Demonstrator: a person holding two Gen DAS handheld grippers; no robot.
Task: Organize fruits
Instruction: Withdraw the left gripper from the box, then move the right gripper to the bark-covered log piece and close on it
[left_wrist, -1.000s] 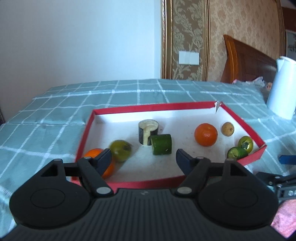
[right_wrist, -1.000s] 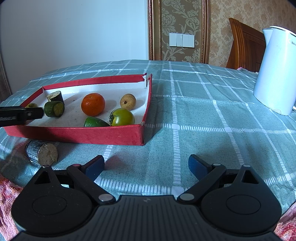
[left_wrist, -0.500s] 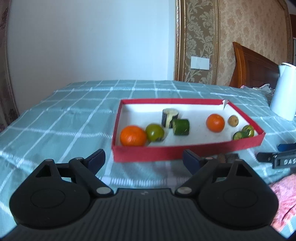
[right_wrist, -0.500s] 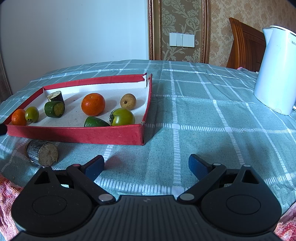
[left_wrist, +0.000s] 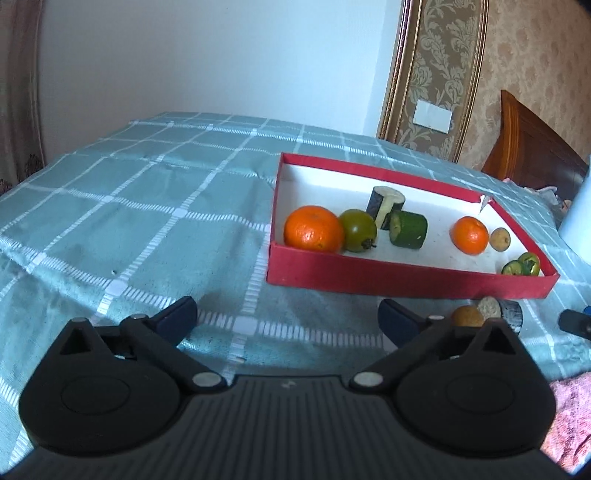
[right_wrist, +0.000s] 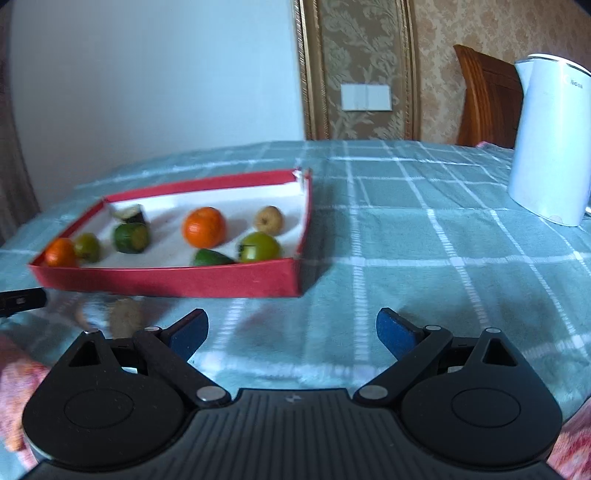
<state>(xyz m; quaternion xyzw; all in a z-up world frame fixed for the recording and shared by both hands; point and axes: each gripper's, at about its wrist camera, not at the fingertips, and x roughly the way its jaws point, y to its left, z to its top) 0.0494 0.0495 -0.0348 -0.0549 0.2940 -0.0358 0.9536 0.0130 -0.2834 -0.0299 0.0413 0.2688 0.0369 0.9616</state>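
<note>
A red box (left_wrist: 406, 282) (right_wrist: 166, 282) with a white floor holds two oranges (left_wrist: 314, 229) (left_wrist: 470, 235), green tomatoes (left_wrist: 357, 230), a cucumber piece (left_wrist: 408, 229), an eggplant piece (left_wrist: 384, 201) and a small pear (left_wrist: 499, 239). On the cloth in front of the box lie an eggplant piece (left_wrist: 498, 310) and a small brownish fruit (left_wrist: 467, 316); both look blurred in the right wrist view (right_wrist: 125, 317). My left gripper (left_wrist: 288, 319) is open and empty, left of and before the box. My right gripper (right_wrist: 291, 328) is open and empty before the box's right corner.
A white kettle (right_wrist: 550, 140) stands at the right on the teal checked tablecloth (left_wrist: 129, 221). A wooden headboard (left_wrist: 532, 147) and patterned wall are behind. Pink cloth (left_wrist: 572, 417) lies at the near right edge. The left gripper's tip shows at the right view's left edge (right_wrist: 20, 301).
My left gripper has pulled back and to the left, away from the box, so the box now sits right of it. My right gripper has shifted, and its view is blurred.
</note>
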